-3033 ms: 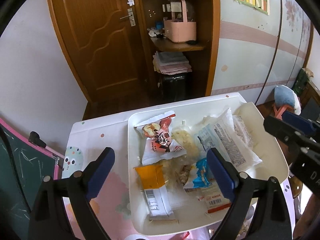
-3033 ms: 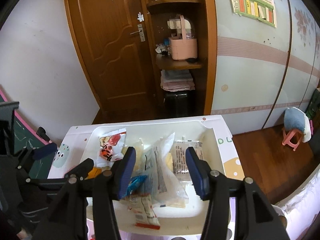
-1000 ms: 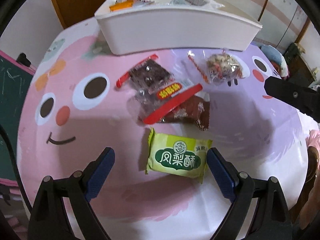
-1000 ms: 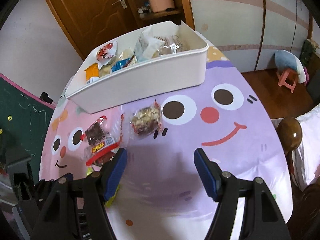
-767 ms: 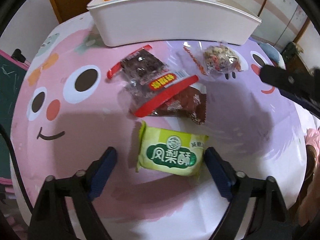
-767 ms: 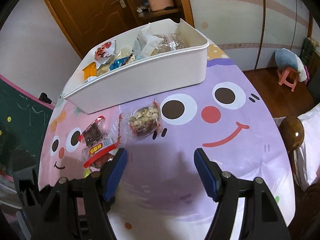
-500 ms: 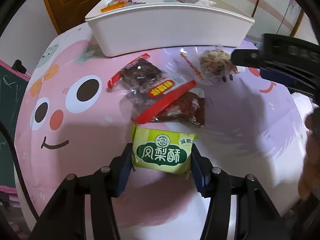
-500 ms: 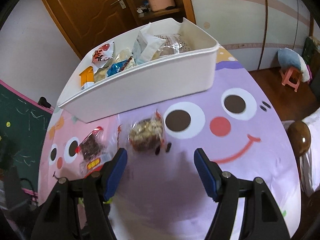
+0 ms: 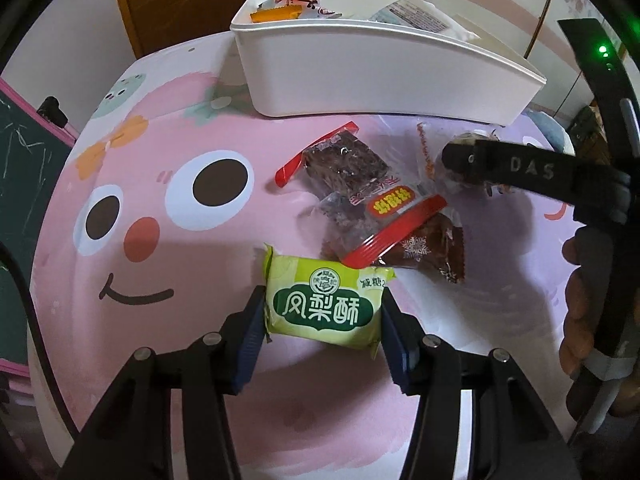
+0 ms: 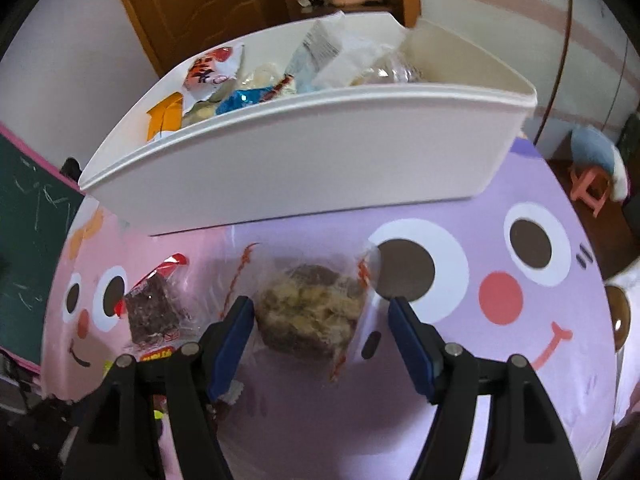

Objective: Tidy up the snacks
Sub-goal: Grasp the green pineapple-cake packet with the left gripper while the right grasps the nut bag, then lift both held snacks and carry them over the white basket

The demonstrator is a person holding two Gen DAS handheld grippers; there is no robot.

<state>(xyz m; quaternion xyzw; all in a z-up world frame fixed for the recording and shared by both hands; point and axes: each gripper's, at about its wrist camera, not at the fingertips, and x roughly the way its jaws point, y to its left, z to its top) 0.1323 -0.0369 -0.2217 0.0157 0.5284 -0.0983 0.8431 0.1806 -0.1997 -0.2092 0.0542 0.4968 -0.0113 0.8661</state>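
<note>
On the pink half of the cartoon-face tabletop (image 9: pixel 168 152), low in the left wrist view, we find the green pineapple-cake packet (image 9: pixel 326 300) lying flat. The left gripper (image 9: pixel 324 320) has just been closing, and its blue pads (image 9: pixel 252 320) now press the packet's two short ends: a firm pinch, packet between the jaws, still resting on the table.

At one o'clock from the green packet, touching its upper edge, we note a dark brown wrapper with a snowflake mark (image 9: pixel 430 252). Overlapping that, toward twelve o'clock, lie the clear red-edged packets of dark bars (image 9: pixel 348 172).

Farther out at two o'clock sits the clear-wrapped nut-and-grain cake (image 10: pixel 312 312), on the seam where pink meets purple. In the right wrist view the right gripper (image 10: pixel 320 328) straddles it with jaws spread wide; we see a gap between each pad (image 10: pixel 236 332) and the wrapper, so nothing is held. The person's hand (image 9: pixel 584 308) on that gripper's handle shows at three o'clock in the left view.

At twelve o'clock, beyond all the loose packets, stands the white bin (image 10: pixel 304 168), already holding several snacks: an orange packet (image 10: pixel 164 120), a blue foil one (image 10: pixel 240 100), white wrappers. A green chalkboard (image 9: pixel 24 152) edges the table at nine o'clock.
</note>
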